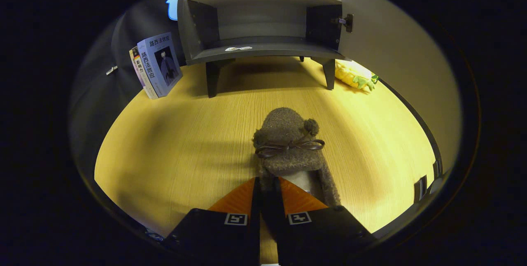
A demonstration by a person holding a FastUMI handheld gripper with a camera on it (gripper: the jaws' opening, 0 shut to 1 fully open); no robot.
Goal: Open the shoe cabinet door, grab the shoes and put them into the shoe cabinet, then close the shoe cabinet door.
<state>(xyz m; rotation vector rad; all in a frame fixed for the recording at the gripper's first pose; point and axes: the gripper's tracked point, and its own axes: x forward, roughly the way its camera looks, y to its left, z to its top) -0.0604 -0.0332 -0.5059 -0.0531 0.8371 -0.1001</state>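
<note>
We see our hand-held gripper (pixel 266 185) at the 6 o'clock side, its two fingers (pixel 300 198) drawn close together with a narrow gap between them. The rear rim of a fuzzy brown shoe (pixel 288 146) sits in that gap, and both fingers seem to press on it, so we read the gripper as nearly closed and pinching the shoe's edge. The shoe points toward 12 o'clock, its toe away from us, with a thin bow (pixel 290 146) across the top and a small pompom (pixel 311 127) at about 2 o'clock of the bow. We cannot tell whether the shoe rests on the wooden counter (pixel 173 146) or is lifted just off it.

Beyond the shoe, at 12 o'clock, stands the shoe cabinet (pixel 263 47) on short legs, its inside shelves showing. Its door (pixel 395 72) is swung open toward 2 o'clock, hinged at the cabinet's right side. At 10 o'clock of the shoe, two books (pixel 158 66) lean upright just beside the cabinet's left leg. At 1 o'clock, a yellow and green soft toy (pixel 355 75) lies on the counter between the cabinet's right leg and the open door.
</note>
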